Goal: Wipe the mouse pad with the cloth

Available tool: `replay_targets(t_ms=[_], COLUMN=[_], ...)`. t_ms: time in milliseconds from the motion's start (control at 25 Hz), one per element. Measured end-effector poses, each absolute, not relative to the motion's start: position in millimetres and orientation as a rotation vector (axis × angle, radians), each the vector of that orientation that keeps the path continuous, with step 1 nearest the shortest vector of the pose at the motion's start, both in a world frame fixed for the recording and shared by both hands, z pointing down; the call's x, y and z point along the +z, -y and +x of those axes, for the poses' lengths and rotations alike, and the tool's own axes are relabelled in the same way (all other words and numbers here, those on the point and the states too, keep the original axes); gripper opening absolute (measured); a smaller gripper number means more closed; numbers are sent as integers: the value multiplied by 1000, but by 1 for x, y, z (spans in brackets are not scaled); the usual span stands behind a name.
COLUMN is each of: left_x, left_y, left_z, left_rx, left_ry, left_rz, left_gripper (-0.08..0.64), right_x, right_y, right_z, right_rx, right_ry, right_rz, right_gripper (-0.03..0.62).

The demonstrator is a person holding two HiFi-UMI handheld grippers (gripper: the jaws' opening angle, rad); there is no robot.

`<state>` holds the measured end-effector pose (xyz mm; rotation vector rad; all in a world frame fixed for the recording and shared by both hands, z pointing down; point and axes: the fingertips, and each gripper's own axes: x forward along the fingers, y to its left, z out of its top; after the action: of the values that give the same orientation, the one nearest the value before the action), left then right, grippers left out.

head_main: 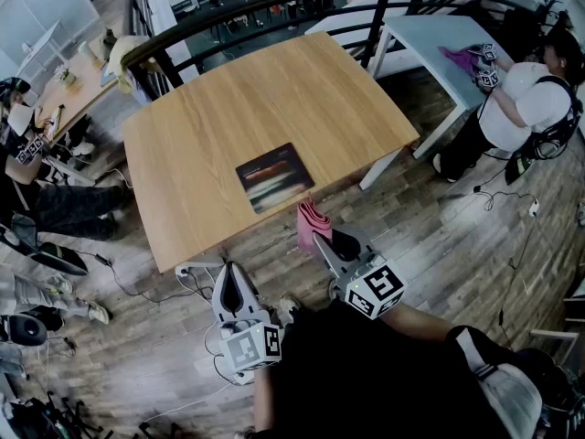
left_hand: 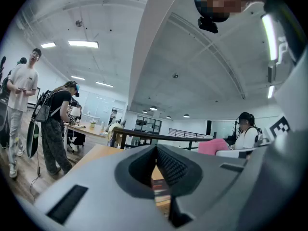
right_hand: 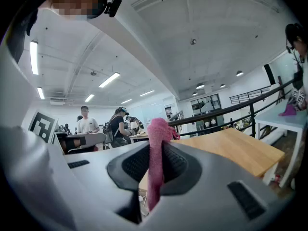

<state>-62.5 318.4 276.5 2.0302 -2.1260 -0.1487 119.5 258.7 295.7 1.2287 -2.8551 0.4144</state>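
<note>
Left claw [left_hand: 155, 152]: clenched, nothing between the jaws; off the desk's near edge.
Right claw [head_main: 322, 238]: grasping a folded pink fabric cloth [head_main: 313, 219], just beyond the near edge.
Mouse pad: dark rectangular mouse pad with streaked print [head_main: 274, 176], flat on the light wooden desk [head_main: 210, 108], near its near edge.

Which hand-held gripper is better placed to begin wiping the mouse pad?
Right. The right hand-held gripper is shut on the pink cloth, at the table edge just before the mouse pad; the left hand-held gripper is shut, empty, farther back.
</note>
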Motion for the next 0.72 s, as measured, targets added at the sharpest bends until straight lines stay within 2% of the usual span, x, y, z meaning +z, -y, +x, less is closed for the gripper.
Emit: replay_targets(t_ms=[720], left_x=[286], left_y=[-318], left_z=[-93], left_rx=[-166], left_ry=[2054], left_rz=[2078], left_gripper=[23], right_x=[293], right_y=[-265], right_z=[86], right_rx=[417], right_ry=[2847], right_rz=[1255], right_gripper=[58])
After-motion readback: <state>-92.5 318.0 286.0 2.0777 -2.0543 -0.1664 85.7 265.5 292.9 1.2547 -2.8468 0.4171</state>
